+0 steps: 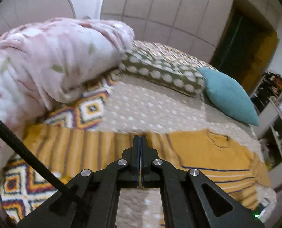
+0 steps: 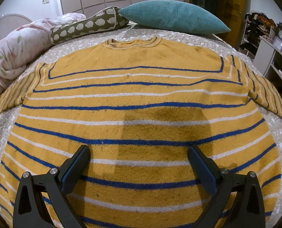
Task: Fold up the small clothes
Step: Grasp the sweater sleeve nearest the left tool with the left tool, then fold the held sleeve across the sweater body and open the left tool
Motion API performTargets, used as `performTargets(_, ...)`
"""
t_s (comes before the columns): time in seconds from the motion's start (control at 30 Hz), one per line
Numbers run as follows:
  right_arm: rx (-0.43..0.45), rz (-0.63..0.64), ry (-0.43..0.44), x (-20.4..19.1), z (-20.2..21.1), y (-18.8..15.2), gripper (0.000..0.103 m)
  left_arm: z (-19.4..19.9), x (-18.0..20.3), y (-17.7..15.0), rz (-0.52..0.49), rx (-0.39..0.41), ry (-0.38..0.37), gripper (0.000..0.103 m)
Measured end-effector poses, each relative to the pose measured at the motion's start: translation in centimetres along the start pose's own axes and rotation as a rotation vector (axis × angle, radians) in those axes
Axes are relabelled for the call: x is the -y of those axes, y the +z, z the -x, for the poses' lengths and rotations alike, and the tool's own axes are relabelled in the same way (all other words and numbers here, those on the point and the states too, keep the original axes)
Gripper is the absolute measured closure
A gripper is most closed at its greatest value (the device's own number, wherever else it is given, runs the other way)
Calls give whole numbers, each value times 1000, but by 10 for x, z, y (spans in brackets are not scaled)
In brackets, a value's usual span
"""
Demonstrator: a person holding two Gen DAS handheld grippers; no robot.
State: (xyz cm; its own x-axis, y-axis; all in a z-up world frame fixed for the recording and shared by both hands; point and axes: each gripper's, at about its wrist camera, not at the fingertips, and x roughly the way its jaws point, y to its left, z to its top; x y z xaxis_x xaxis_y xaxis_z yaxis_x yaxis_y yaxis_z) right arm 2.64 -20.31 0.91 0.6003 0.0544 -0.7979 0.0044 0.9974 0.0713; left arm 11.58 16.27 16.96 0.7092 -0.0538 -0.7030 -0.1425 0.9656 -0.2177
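A yellow sweater (image 2: 141, 114) with blue and white stripes lies flat and spread out on the bed, neck away from me, sleeves out to both sides. My right gripper (image 2: 139, 148) is open and empty, hovering over the sweater's lower middle. In the left wrist view the sweater (image 1: 207, 152) lies across the frame with its striped left sleeve (image 1: 74, 148) stretched out. My left gripper (image 1: 140, 138) has its jaws closed at the sleeve's far edge; I cannot tell whether fabric is pinched between them.
A dotted beige bedspread (image 2: 84, 43) covers the bed. A teal cushion (image 2: 173, 17), an olive patterned pillow (image 2: 87, 26) and a rolled pink floral quilt (image 2: 17, 51) lie at the head. A geometric patterned blanket (image 1: 87, 110) lies left. Shelves (image 2: 273, 53) stand right.
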Motion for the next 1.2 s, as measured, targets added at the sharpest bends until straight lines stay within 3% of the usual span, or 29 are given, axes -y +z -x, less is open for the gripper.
performTargets(0.03,5,-10,15,2,0,0,0,1,0,-2,24,-9,10,101)
performTargets(0.07,10,-16,24,4,1,0,0,2,-3,-3,39,-7,27,93)
performTargets(0.17,21,-28,49,6,2,-1,0,6,-46,-22,118,24,145,47)
performTargets(0.23,20,-24,49,6,2,-2,0,6,-88,-39,180,34,246,41)
performTargets(0.3,9,2,25,2,1,-2,0,0,-134,-55,255,-2,302,41)
performTargets(0.4,0,32,-13,-4,-1,-3,0,-10,-201,-79,405,-45,289,41)
performTargets(0.57,1,35,-18,-4,-1,-3,0,-42,-264,-104,594,-84,93,41)
performTargets(0.63,2,38,-24,-5,-1,-3,0,-49,-266,-99,588,-55,86,41)
performTargets(0.77,3,38,-24,-5,-1,-2,0,-71,-269,-70,555,-39,109,41)
performTargets(0.8,3,38,-26,-5,-1,-2,0,-77,-270,-65,550,-47,125,47)
performTargets(0.83,3,38,-26,-5,-1,-2,0,-82,-270,-61,540,-59,156,55)
performTargets(0.87,3,37,-25,-4,-1,-2,0,-83,-267,-57,520,-73,212,77)
performTargets(0.9,3,36,-24,-4,-1,-2,0,-82,-264,-56,493,-77,231,93)
performTargets(1.03,4,33,-22,-4,0,-3,0,-53,-225,-48,390,-32,176,95)
performTargets(1.2,-1,9,4,0,0,-1,0,-11,-114,-19,220,32,22,95)
